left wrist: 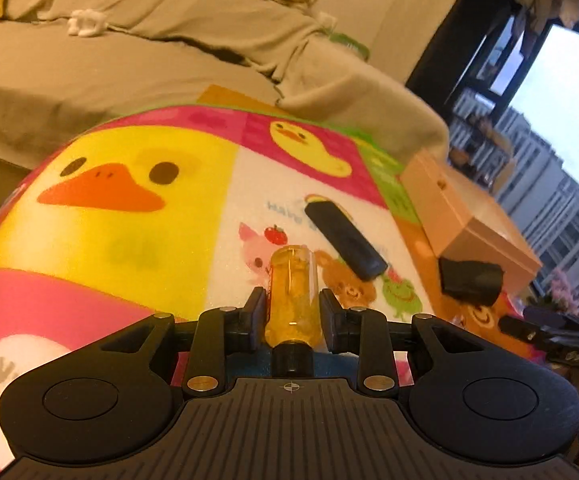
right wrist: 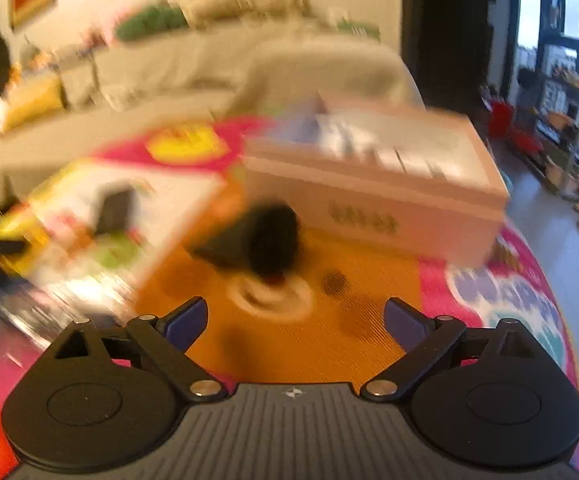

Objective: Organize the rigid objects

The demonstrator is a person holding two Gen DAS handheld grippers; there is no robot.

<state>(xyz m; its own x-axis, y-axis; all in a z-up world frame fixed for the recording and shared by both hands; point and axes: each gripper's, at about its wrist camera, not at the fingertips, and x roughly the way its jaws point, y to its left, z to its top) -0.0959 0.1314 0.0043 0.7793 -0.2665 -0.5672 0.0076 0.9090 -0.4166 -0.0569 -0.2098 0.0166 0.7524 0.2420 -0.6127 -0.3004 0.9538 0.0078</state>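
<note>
- While the yellow-handled screwdriver (left wrist: 291, 292) is gripped between the left gripper (left wrist: 292, 312) pads, handle pointing fwd, it's held above the cartoon mat (left wrist: 129, 208).
- R gripper (right wrist: 295, 320) spread wide, nothing held; view blurred.
- Black lump (right wrist: 265, 240) sits near the box (right wrist: 373, 184).
- Judged best: grip kept firm, screwdriver lowered level toward box.

We list a screwdriver (left wrist: 292, 292) with a translucent amber handle and black collar, clamped between the left gripper (left wrist: 292, 302) pads, handle pointing forward. We list a flat black oblong case (left wrist: 343, 242), lying diagonally on the cartoon mat. We list a crumpled black object (left wrist: 471, 282) (right wrist: 263, 240) beside the pale pink box (left wrist: 465, 216) (right wrist: 373, 176), whose lid is closed.
</note>
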